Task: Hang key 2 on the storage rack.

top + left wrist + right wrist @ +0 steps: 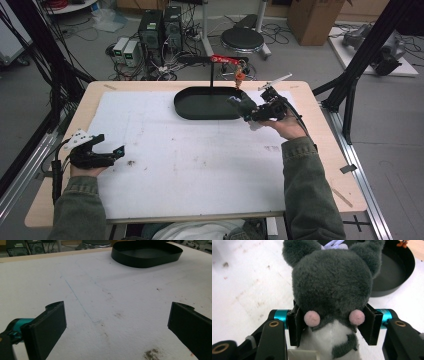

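The right gripper squeezes a grey plush cat between its two black jaws, and the toy's pink cheeks sit right by the pads. In the high view, the cat is up in the air near the far right side of the white mat, just beside the right end of the black tray. The left gripper rests by the mat's left edge with its jaws wide apart and nothing between them.

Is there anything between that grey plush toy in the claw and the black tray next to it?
Nothing visible. The right claw grips the grey plush toy just beside the black tray, and the gap between them is bare white mat.
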`<move>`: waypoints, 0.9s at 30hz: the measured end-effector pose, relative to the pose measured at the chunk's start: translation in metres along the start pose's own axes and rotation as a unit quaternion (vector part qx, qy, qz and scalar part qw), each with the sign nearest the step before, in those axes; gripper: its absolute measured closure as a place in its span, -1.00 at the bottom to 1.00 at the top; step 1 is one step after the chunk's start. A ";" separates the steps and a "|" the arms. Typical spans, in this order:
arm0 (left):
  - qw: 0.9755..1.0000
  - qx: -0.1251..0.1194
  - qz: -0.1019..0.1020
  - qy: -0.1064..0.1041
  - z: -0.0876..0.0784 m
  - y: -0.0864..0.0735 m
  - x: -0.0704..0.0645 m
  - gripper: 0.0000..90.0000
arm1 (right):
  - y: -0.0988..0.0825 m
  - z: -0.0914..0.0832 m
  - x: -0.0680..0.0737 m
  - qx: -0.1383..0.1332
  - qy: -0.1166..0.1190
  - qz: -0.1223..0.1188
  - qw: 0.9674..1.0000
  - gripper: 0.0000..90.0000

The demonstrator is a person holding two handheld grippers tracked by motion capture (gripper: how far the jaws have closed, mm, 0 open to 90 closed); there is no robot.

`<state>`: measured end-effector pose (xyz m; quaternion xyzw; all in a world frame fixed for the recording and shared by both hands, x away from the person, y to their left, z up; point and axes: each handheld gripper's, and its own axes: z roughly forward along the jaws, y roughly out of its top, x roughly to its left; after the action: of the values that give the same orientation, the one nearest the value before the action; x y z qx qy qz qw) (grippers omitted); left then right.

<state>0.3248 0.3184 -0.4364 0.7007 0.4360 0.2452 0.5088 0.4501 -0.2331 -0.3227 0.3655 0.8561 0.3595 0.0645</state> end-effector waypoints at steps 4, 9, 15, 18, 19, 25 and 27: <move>1.000 0.000 0.000 0.000 0.000 0.000 0.000 -0.95 | 0.008 -0.001 -0.004 -0.008 -0.003 0.012 1.000 0.01; 1.000 0.000 0.000 0.000 0.000 0.000 0.000 -0.95 | 0.018 -0.004 -0.006 -0.020 -0.008 0.015 1.000 0.01; 1.000 -0.001 0.000 0.001 0.001 0.000 0.000 -0.95 | 0.026 -0.003 -0.009 -0.026 -0.013 0.018 0.999 0.01; 1.000 -0.001 0.001 0.000 0.000 0.000 0.000 -0.95 | 0.032 -0.002 -0.009 -0.024 -0.017 0.014 0.999 0.01; 1.000 -0.001 -0.001 0.001 0.000 0.000 0.000 -0.95 | 0.035 -0.002 -0.009 -0.025 -0.018 0.013 0.999 0.01; 1.000 -0.001 0.001 0.000 0.000 0.000 0.000 -0.95 | 0.041 0.000 -0.013 -0.041 -0.013 0.021 0.999 0.01; 1.000 -0.001 0.002 0.000 0.000 0.000 0.000 -0.95 | 0.041 0.002 -0.015 -0.043 -0.016 0.018 0.999 0.01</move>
<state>0.3253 0.3186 -0.4364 0.7009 0.4344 0.2462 0.5094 0.4855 -0.2230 -0.2991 0.3839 0.8317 0.3915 0.0877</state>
